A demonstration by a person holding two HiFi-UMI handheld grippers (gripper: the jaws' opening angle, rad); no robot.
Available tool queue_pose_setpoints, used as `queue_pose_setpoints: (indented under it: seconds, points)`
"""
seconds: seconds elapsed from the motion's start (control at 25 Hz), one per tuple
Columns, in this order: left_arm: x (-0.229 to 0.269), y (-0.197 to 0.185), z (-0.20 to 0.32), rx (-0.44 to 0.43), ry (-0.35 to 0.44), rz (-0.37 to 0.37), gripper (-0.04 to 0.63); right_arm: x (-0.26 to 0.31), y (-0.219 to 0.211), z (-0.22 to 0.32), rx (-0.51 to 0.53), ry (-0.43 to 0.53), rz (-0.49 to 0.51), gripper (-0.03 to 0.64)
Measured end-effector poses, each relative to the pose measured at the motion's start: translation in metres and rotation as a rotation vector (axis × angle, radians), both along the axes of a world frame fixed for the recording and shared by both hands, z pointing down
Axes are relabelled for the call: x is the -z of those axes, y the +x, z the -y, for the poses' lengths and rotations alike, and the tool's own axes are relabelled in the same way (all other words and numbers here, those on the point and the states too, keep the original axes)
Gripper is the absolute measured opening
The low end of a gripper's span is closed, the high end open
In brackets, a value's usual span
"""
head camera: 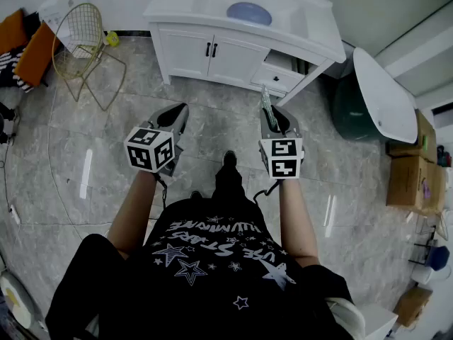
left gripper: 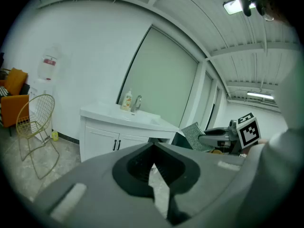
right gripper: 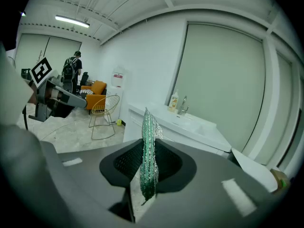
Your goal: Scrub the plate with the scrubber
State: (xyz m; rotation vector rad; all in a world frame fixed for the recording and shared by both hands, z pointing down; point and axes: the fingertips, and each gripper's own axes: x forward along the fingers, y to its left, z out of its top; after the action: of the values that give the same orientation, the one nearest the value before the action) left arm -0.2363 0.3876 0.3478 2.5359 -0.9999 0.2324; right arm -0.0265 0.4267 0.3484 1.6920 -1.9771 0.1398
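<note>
A blue plate (head camera: 249,13) lies in the sink of the white vanity (head camera: 212,48), well ahead of both grippers. My right gripper (head camera: 272,117) is held at waist height, shut on a sparkly green scrubber (head camera: 266,103) that stands up between its jaws. The right gripper view shows the scrubber (right gripper: 149,127) pinched edge-on in that gripper (right gripper: 145,146). Level with it on the left, my left gripper (head camera: 180,113) is shut with nothing in it; the left gripper view shows its jaws (left gripper: 153,147) meeting. Neither gripper view shows the plate.
A gold wire chair (head camera: 79,34) and an orange seat (head camera: 32,52) stand at the left. A white bathtub (head camera: 382,94) and cardboard boxes (head camera: 407,179) are at the right. A soap bottle (left gripper: 127,101) and faucet (left gripper: 137,102) sit on the vanity. Another person (right gripper: 71,70) stands far off.
</note>
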Motion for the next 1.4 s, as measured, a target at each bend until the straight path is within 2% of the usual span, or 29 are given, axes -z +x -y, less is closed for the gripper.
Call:
queue_pose_setpoints:
  seconds: [0.28, 0.48, 0.72, 0.76, 0.88, 0.92, 1.0, 1.12, 1.4]
  points:
    - [0.000, -0.016, -0.013, -0.001, -0.008, 0.003, 0.000, 0.002, -0.014, -0.011, -0.001, -0.005, 0.000, 0.100]
    - [-0.011, -0.027, -0.023, -0.005, -0.041, 0.002, 0.002, -0.004, -0.026, -0.017, 0.008, -0.023, -0.002, 0.100]
    - [-0.012, -0.032, -0.023, -0.013, -0.047, -0.007, 0.002, -0.005, -0.025, -0.016, -0.006, -0.027, -0.003, 0.100]
    - [-0.012, -0.032, -0.020, -0.013, -0.049, -0.014, 0.020, -0.004, -0.024, -0.014, -0.008, -0.022, 0.002, 0.100]
    - [-0.015, -0.023, -0.011, -0.030, -0.069, -0.033, 0.232, -0.002, -0.017, -0.004, -0.014, -0.006, 0.014, 0.101]
    - [-0.017, -0.020, -0.008, -0.029, -0.072, -0.031, 0.283, -0.002, -0.014, 0.001, -0.016, -0.004, 0.014, 0.101]
    - [-0.020, -0.016, 0.001, -0.013, -0.074, -0.022, 0.342, -0.005, -0.007, 0.011, -0.019, -0.005, 0.016, 0.101]
    - [-0.024, -0.013, 0.021, 0.028, -0.070, -0.016, 0.384, -0.012, 0.003, 0.033, -0.017, -0.010, 0.024, 0.101]
    - [-0.032, 0.012, 0.092, 0.064, -0.086, 0.010, 0.391, -0.022, 0.031, 0.110, -0.006, -0.008, 0.065, 0.101]
